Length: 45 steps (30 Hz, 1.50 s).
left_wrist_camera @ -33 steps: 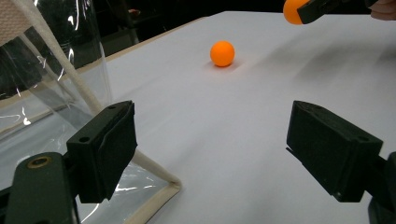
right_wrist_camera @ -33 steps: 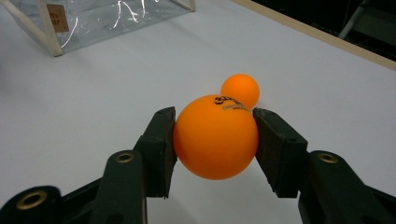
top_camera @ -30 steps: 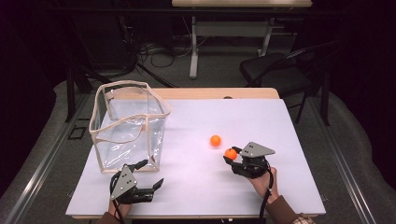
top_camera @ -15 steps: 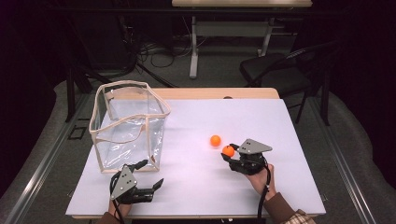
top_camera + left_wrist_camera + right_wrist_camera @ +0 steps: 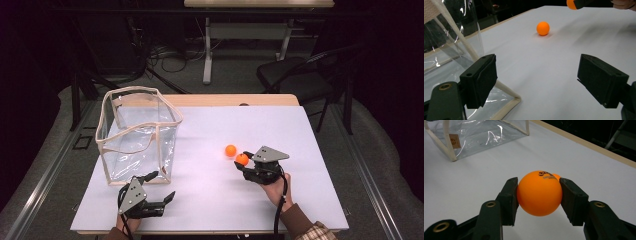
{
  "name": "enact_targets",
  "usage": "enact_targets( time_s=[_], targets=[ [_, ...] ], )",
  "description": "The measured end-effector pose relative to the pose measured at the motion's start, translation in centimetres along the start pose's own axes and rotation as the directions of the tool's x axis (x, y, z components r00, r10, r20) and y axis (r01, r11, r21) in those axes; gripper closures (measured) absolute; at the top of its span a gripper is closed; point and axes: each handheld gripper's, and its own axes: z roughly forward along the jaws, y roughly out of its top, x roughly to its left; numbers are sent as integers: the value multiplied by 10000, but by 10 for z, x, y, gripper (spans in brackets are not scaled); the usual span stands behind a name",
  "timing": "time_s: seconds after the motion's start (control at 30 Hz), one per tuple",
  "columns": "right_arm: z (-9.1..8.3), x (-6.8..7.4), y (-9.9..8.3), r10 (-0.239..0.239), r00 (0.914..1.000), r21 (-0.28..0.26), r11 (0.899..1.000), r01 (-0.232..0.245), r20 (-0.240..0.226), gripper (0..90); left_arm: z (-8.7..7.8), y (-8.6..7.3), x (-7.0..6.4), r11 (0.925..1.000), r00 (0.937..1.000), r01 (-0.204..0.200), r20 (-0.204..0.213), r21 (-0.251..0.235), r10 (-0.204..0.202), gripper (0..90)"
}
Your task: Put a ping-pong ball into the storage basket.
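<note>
An orange ball [image 5: 539, 193] is clamped between the jaws of my right gripper [image 5: 539, 195]; in the high view this held ball [image 5: 242, 159] hangs just above the white table at the tip of the right gripper [image 5: 244, 163]. A second orange ball [image 5: 230, 150] rests on the table just beyond and left of it, peeking out behind the held one [image 5: 556, 176]. My left gripper [image 5: 164, 185] sits open near the front edge with nothing between its jaws. From there, the loose ball [image 5: 543, 28] lies ahead.
A clear plastic bag with beige trim [image 5: 137, 132] stands open-topped at the left of the white table [image 5: 300, 130], its front corner close to the left gripper's jaw [image 5: 506, 92]. A dark chair [image 5: 300, 75] stands beyond the far right edge.
My right gripper has shifted slightly forward and left with the orange ball in it, nearer the loose ball. The left gripper and the loose ball have stayed put.
</note>
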Motion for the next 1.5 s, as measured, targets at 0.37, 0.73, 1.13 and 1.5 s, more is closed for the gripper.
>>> enact_targets(
  time_s=[0.37,0.73,1.13,1.5],
  targets=[
    [8,2,5,-80,9999,23,10000,81,-115,511,-1,0,0,10000,10000,-7,-24,-4,7,159],
    [14,1,11,-34,9998,-5,10000,34,-203,511,0,0,0,10000,10000,28,-31,-26,-28,158],
    [22,0,20,14,9994,-177,9998,-20,-336,511,0,0,0,10000,10000,-4,-20,-19,4,159],
    [29,1,30,-91,9990,-318,9995,76,-449,511,0,0,0,10000,10000,2,14,-29,-2,158]
  ],
)
